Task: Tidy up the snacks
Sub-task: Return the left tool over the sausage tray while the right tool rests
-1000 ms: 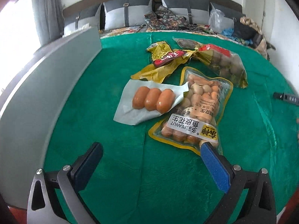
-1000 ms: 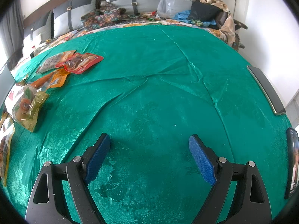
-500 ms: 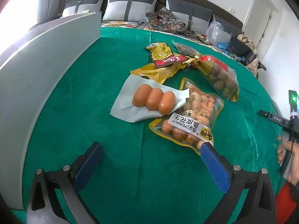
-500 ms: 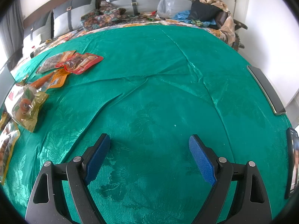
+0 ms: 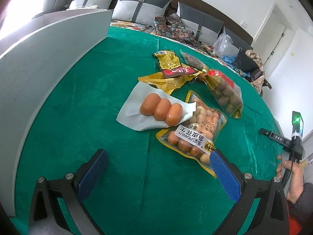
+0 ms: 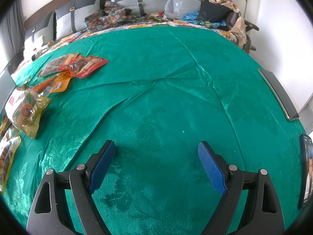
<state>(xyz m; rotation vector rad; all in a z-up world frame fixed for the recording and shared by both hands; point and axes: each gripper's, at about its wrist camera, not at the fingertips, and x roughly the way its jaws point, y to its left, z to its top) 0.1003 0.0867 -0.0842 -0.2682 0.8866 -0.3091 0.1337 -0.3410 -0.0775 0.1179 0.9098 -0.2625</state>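
Two grippers hang over a green cloth [image 5: 88,101], both spread wide and holding nothing. At far left stands a grey board [image 5: 39,68], smooth and flat. The left gripper [image 5: 156,168] faces the snack pile: a white-wrapped sausage pack [image 5: 158,110] with three glossy rounded lumps lies on the peanut bag [image 5: 195,135], whose near corner sits just beside the right finger. Behind lie a crinkled yellow wrapper [image 5: 168,79] and a gold-edged bag [image 5: 225,94]. The likely risks are that slick film slips from the pads, or that a low pinch gathers the soft, wrinkled cloth; lifting the peanut bag first would tip the sausages. The right gripper [image 6: 156,158] hovers above bare cloth, well apart from the packets [image 6: 78,66] at its left.
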